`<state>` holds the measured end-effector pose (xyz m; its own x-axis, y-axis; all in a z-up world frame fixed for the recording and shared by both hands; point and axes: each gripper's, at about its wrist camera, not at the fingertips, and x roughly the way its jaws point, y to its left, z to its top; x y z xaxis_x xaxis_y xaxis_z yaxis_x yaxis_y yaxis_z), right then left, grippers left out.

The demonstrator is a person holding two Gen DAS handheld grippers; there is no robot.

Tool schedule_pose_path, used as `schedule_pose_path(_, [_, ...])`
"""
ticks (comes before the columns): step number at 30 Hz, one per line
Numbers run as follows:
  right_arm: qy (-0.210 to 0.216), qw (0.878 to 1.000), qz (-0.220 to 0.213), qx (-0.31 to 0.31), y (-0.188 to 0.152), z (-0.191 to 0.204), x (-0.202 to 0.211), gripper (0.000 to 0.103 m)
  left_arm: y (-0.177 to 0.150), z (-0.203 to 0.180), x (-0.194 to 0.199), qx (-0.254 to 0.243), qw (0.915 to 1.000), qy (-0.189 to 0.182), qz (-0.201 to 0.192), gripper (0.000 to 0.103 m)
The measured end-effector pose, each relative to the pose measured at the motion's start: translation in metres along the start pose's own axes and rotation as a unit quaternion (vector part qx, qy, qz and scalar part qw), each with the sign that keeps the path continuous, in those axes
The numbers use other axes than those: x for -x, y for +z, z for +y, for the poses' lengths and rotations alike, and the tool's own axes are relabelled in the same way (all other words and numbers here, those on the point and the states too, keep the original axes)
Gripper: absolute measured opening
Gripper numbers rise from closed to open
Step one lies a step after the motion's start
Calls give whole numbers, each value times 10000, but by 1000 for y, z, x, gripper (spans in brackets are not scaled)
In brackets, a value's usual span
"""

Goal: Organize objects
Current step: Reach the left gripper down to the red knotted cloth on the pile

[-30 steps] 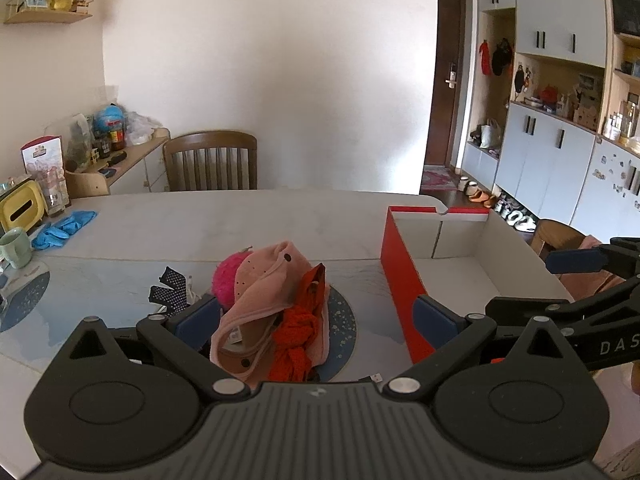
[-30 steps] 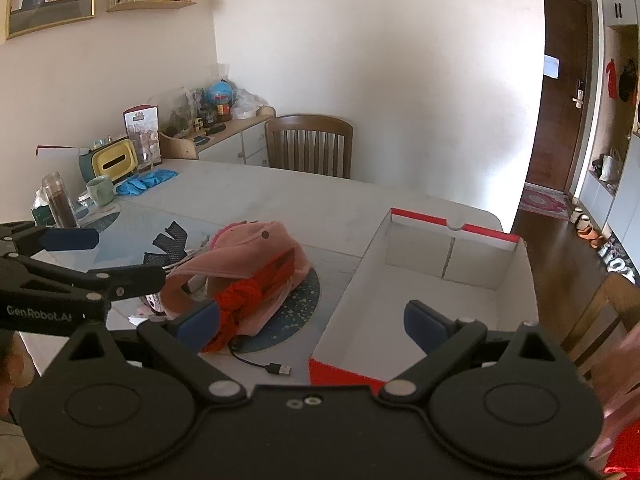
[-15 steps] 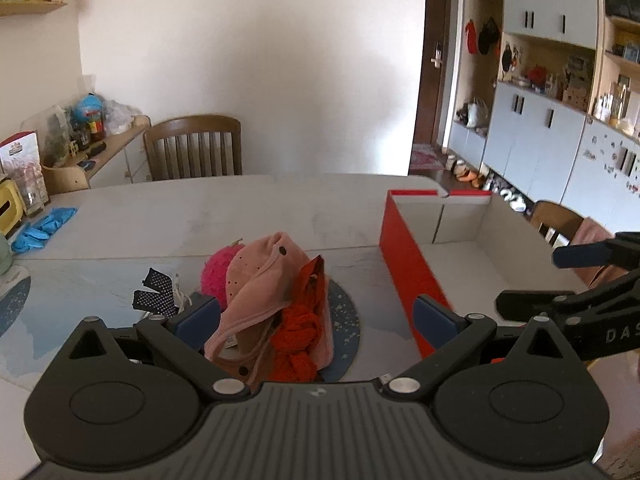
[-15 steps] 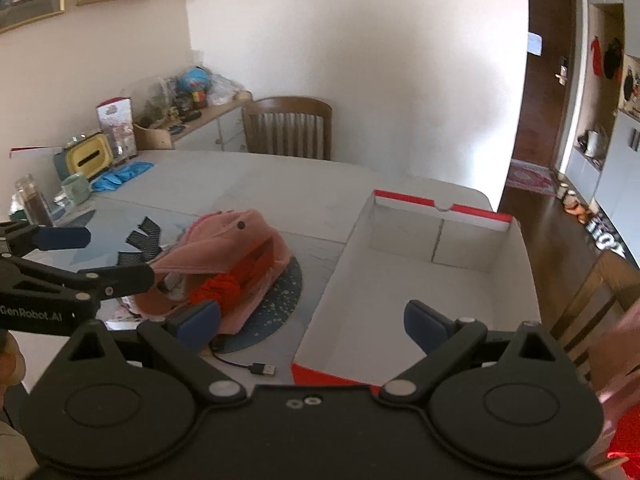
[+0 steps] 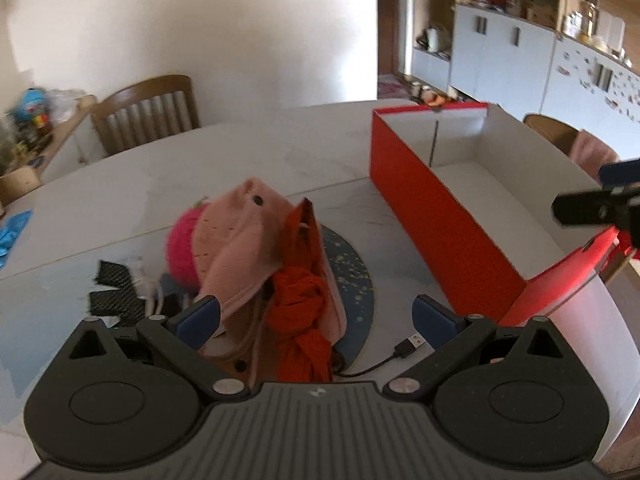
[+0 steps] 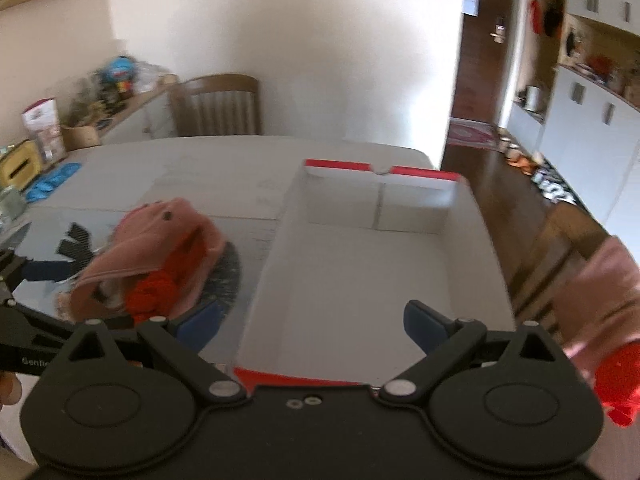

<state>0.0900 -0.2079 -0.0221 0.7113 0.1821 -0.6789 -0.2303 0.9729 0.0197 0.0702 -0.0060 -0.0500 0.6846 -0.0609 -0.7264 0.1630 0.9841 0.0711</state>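
Left gripper (image 5: 316,318): I read the jaws as spread wide, nothing between the blue pads. It hangs low over the pile at lower centre of the left wrist view. Pile: pink cap (image 5: 244,240) on top, red knitted cloth (image 5: 300,308) spilling from under its right edge, a magenta fuzzy ball (image 5: 182,248) tucked behind the cap on the left. All sit on a round dark blue mat (image 5: 352,276) on the worktop (image 5: 240,152). Black mesh pieces (image 5: 114,290) lie left of the pile. A black USB cable (image 5: 404,348) lies just beside the mat, plug near the right pad.

Right gripper (image 6: 312,320): jaws likewise spread, holding nothing, poised over the near end of the box (image 6: 360,280). Box: red outside, white inside, open top; it sits right of the mat, apart from the pile. In the right wrist view the cap shows at centre left.

Wooden chair (image 5: 148,116) at the far worktop edge, upper left.
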Motion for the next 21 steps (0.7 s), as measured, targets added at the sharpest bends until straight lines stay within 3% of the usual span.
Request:
schedule_pose_path(6, [-342,9992,149,-143,-1,-29,-8,97,-1,-4,-30,-11,9997,-89,209,102])
schedule_pose_path(21, [-678,9957,575,-249,-2,-103,-56,89,3,0,-81,510,9931,822,662,73])
